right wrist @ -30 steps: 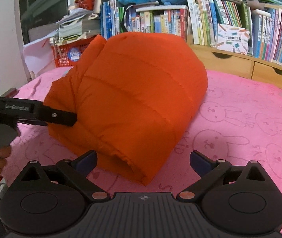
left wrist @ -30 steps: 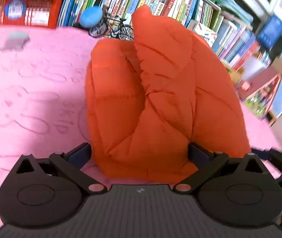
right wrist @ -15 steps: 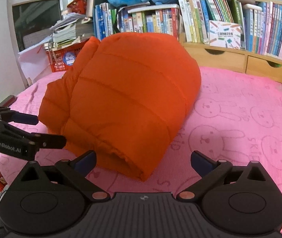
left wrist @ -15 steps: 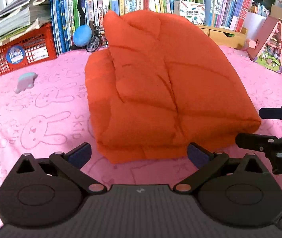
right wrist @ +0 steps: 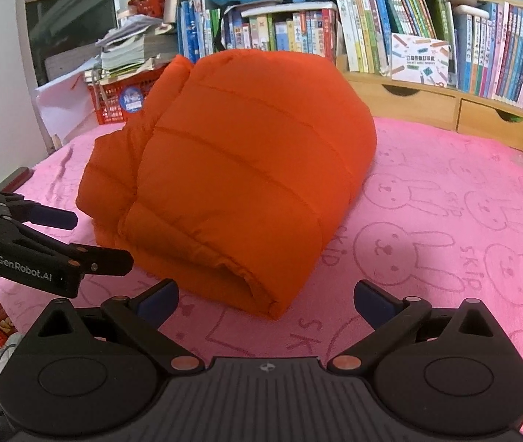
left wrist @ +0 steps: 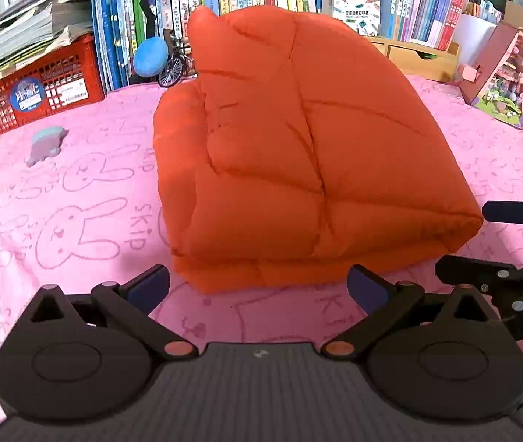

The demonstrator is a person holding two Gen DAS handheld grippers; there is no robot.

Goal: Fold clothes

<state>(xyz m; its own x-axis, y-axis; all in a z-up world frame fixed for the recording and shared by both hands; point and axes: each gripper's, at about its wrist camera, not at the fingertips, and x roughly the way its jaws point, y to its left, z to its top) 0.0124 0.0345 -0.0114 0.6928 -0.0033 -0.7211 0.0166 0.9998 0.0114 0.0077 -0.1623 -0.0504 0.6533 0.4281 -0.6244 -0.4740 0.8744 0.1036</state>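
An orange puffer jacket (left wrist: 298, 154) lies folded in a thick bundle on the pink rabbit-print cloth (left wrist: 77, 199); it also shows in the right wrist view (right wrist: 239, 184). My left gripper (left wrist: 257, 287) is open and empty, just short of the bundle's near edge. My right gripper (right wrist: 267, 298) is open and empty, close to the bundle's near corner. The left gripper also shows at the left edge of the right wrist view (right wrist: 88, 239), and the right gripper at the right edge of the left wrist view (left wrist: 482, 239), both apart from the jacket.
A small grey-blue object (left wrist: 46, 143) lies on the cloth to the left. A red crate (left wrist: 36, 88), a toy bicycle (left wrist: 175, 66), bookshelves (right wrist: 427, 48) and wooden drawers (right wrist: 445, 107) line the far edge. A toy house (left wrist: 500, 77) stands at right.
Both grippers have pulled back from the jacket. The left one, close against the fabric a second ago, now sits clear of it; the bundle has settled on the cloth.
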